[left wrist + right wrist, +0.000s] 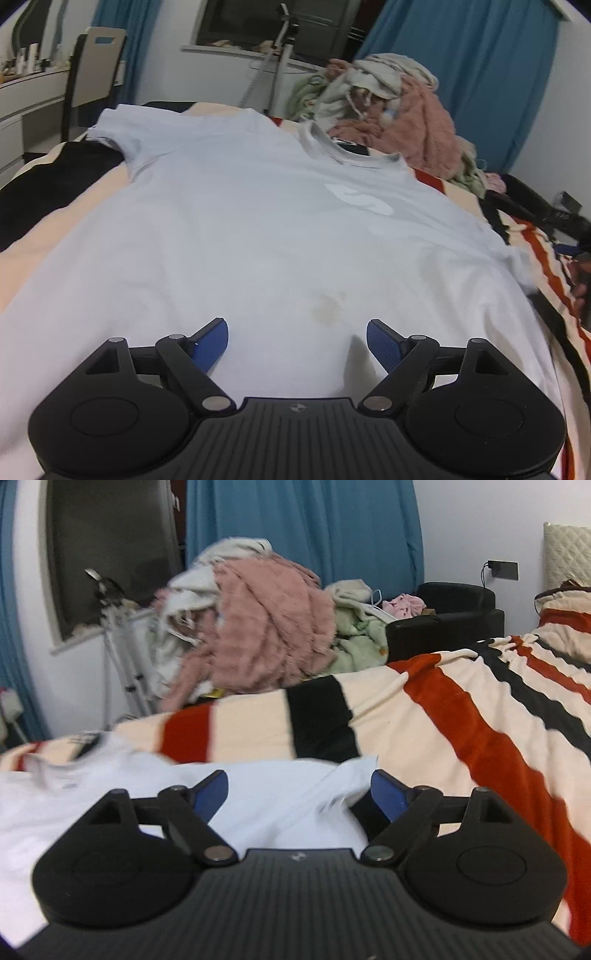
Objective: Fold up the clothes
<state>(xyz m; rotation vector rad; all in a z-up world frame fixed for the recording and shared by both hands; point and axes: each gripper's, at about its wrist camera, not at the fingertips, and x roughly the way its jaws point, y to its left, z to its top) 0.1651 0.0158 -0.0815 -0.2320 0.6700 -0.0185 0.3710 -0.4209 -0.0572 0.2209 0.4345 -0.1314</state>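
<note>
A white T-shirt [258, 221] lies spread flat on the striped bed cover [546, 258], collar at the far end, with a faint stain near the hem. My left gripper [297, 332] is open and empty, just above the shirt's near hem. In the right wrist view the same T-shirt [280, 794] shows with its right sleeve reaching toward the bed's middle. My right gripper [299, 786] is open and empty, low over that sleeve, its blue pads on either side of the cloth.
A pile of clothes with a pink fluffy blanket [266, 627] sits beyond the bed. A white stand [122, 657] is by the window. A black chair [454, 609] and a pillow [565, 602] are at the right. A desk [33, 92] is at the far left.
</note>
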